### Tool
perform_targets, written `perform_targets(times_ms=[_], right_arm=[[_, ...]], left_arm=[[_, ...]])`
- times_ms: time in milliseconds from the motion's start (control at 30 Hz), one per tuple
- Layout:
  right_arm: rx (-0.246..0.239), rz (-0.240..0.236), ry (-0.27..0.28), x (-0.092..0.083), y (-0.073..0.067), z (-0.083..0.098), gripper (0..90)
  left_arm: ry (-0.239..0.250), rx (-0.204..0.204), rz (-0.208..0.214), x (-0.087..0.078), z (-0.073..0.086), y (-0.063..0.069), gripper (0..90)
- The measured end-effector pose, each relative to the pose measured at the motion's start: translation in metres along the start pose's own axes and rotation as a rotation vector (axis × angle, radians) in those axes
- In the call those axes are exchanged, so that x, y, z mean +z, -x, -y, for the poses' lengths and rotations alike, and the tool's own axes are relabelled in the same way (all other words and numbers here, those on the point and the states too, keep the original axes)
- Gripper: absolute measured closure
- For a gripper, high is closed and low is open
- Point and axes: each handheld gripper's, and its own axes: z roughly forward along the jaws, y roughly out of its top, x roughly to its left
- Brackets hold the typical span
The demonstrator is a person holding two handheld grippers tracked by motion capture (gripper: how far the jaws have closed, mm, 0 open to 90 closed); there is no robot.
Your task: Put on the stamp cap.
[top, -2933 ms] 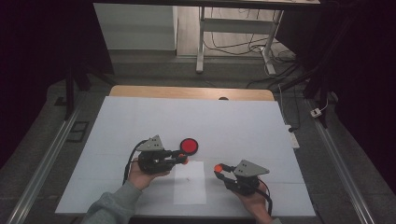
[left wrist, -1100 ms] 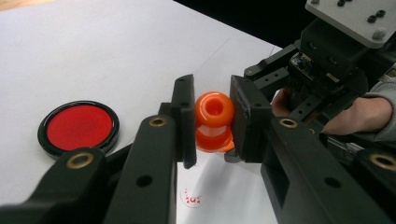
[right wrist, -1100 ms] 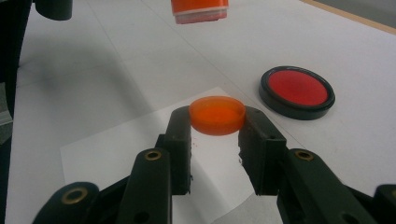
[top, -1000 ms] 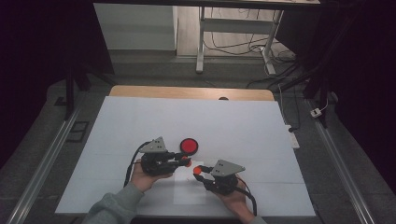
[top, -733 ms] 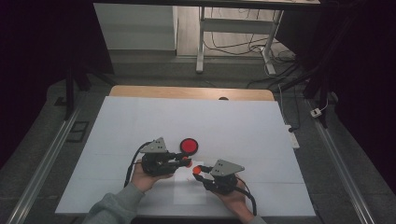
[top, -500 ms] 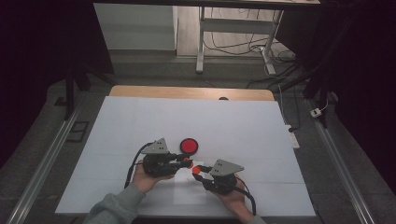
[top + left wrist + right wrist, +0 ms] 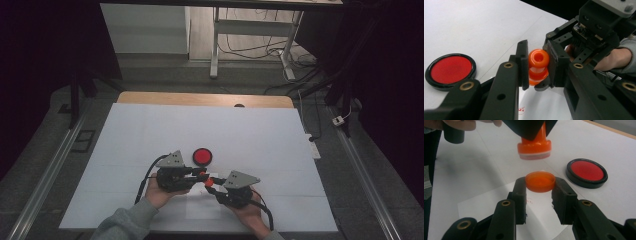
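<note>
Hand-held grippers are meeting near the worktop's [image 7: 150, 130] front edge: we are clamping the orange stamp [image 7: 538, 65] in the left hand-held gripper [image 7: 537, 65] and its cap [image 7: 540, 181] in the right hand-held gripper [image 7: 539, 185], seemingly uncapping it beside the red ink pad [image 7: 202, 156].

White table [image 7: 150, 130], paper sheet [image 7: 486, 207], floor cables [image 7: 260, 47]

Glossy orange plastic stamp [image 7: 538, 67], matt white paper [image 7: 541, 220], black-rimmed red pad [image 7: 586, 172]

Legible text: none found.
Sheet of paper [image 7: 541, 105]: faint red marks near its edge, too small and blurred to read.
Red ink pad [image 7: 449, 70]: no label readable.
</note>
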Motion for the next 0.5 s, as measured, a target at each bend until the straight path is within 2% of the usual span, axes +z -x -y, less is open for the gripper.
perform_targets(times_ms=[500], right_arm=[[-0.001,-0.007,0.012,0.0005,-0.0016,-0.0015,64.7]], left_arm=[[-0.014,-0.001,-0.003,0.0072,0.0035,-0.0005,72.3]])
